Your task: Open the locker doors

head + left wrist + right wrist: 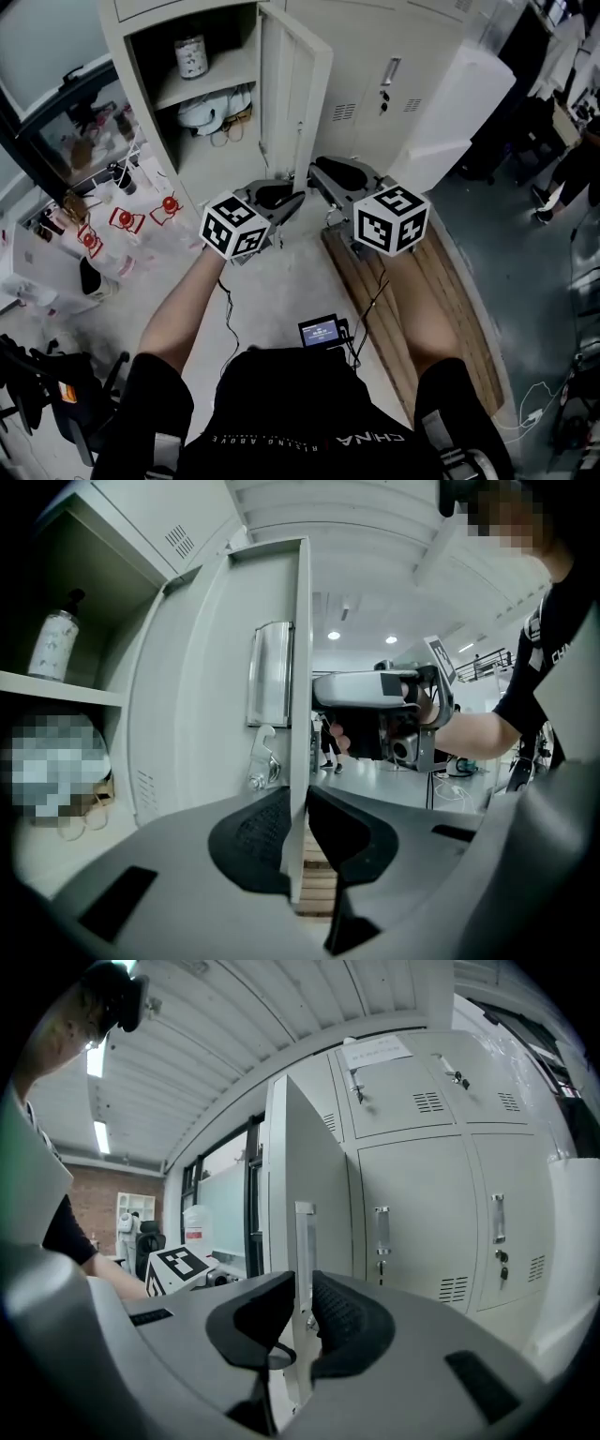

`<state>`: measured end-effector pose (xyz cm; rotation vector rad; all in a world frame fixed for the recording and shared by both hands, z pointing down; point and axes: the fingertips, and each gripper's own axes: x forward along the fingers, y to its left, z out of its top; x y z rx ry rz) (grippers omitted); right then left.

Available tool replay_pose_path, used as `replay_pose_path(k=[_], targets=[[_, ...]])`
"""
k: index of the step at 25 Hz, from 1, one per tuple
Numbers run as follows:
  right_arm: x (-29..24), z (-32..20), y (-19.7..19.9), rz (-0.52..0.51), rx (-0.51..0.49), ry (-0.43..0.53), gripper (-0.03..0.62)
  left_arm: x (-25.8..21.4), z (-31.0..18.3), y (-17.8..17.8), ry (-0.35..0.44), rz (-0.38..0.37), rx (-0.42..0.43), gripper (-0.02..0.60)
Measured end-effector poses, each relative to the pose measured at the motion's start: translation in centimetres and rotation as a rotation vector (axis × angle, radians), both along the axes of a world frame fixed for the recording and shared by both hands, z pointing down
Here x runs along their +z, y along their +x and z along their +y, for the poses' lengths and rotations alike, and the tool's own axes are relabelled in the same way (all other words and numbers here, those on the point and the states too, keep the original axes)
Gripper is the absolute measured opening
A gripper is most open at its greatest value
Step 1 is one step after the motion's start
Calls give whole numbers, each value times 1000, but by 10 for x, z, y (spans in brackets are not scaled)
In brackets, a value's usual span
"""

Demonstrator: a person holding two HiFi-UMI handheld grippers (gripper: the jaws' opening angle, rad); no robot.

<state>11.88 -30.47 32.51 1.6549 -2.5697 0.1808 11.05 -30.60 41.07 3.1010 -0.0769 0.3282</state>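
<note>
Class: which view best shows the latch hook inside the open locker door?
The left gripper view: the latch hook is plain on the door's inner face. Head view: door from above, hook too small to tell. Right gripper view: only the outer face.

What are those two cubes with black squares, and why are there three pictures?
A person holds a pair of tongs in each hand, and the cubes are parts of those tongs. One picture comes from a camera on the person's head, looking down. The other two come from cameras riding on the tongs. The person stands before a locker whose door is open. The left tongs pinch the door's edge. The right tongs close round its handle. Inside, a bottle stands on the top shelf, and white things lie on the shelf below.
</note>
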Motion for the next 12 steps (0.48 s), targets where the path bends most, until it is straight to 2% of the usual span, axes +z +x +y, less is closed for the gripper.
replay_pose_path(k=[6,12], targets=[[-1,9,42,-9,49,0,77,2,3,42,-5,-5,3,60],[-2,4,67,-15,76,-10,85,3,-2,77,6,-12,-18,55]])
